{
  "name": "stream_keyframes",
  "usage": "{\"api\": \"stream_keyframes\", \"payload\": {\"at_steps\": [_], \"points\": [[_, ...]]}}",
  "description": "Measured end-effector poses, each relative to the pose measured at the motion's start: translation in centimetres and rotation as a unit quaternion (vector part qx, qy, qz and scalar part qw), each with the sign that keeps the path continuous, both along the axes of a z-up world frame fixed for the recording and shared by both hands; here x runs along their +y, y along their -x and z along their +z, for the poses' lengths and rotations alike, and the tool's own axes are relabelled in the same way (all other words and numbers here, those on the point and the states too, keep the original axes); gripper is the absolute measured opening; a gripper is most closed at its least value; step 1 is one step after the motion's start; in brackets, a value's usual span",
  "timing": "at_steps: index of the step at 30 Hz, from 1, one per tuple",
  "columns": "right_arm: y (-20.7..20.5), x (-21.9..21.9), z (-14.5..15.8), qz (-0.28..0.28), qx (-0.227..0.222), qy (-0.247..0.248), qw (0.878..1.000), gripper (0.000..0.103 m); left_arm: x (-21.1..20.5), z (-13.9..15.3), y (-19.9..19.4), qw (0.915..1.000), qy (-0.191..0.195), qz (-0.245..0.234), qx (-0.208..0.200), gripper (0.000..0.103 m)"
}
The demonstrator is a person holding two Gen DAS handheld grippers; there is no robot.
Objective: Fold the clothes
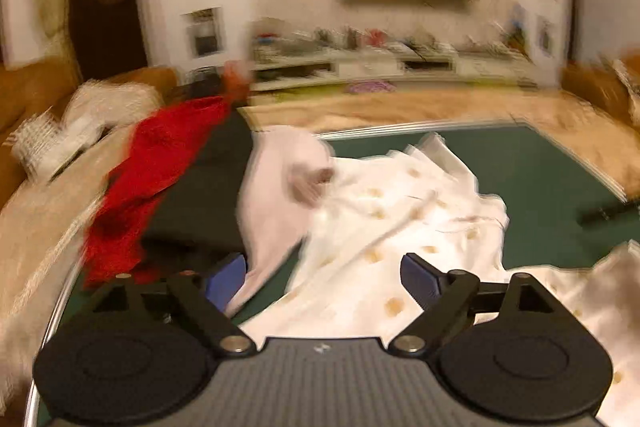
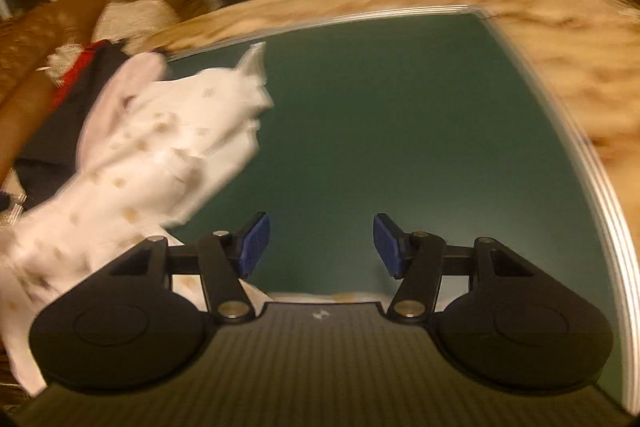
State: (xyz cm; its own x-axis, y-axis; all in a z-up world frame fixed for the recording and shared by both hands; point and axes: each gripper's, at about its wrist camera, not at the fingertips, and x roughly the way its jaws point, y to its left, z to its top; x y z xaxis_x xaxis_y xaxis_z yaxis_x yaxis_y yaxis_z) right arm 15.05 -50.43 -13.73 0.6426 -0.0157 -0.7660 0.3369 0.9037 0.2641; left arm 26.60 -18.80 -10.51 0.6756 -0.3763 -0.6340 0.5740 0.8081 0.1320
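Note:
A white garment with small tan spots [image 1: 400,211] lies crumpled on the green table top [image 1: 540,163]. A pale pink garment [image 1: 280,195] lies at its left, beside a black one [image 1: 200,199] and a red one [image 1: 160,163]. My left gripper [image 1: 324,279] is open and empty, just above the near part of the spotted garment. In the right wrist view the spotted garment [image 2: 160,147] is a blurred heap at the left. My right gripper [image 2: 320,247] is open and empty over bare green table [image 2: 380,127].
The table has a metal rim [image 2: 580,155]. A dark remote-like object [image 1: 608,211] lies at the table's right side. A brown sofa [image 2: 52,39] with white lacy cloth stands at the left. Beige carpet, a TV wall and a low cabinet lie beyond.

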Motion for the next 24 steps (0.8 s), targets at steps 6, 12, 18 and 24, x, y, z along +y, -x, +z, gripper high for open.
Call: {"api": "stream_keyframes", "payload": {"at_steps": [6,12,18,24], "points": [[-7.9,1.2,-0.8,0.035,0.011,-0.022,0.999,0.065,-5.9,-3.7,-5.1,0.9938,-0.085,-0.064,0.031,0.051],[-11.3,1.2,-2.3,0.044,0.025,-0.029,0.998,0.065,-4.1,-4.1,-7.2,0.997,-0.053,-0.049,0.028,0.001],[-13.0,2.1,-2.7,0.075,0.029,-0.018,0.997,0.065,6.5,2.3,-9.1,0.9832,0.036,0.169,-0.06,0.001],[-14.4,4.0,-2.5,0.123,0.05,0.022,0.991,0.005,16.3,4.3,-9.1,0.9073,-0.007,0.409,-0.099,0.009]]}}
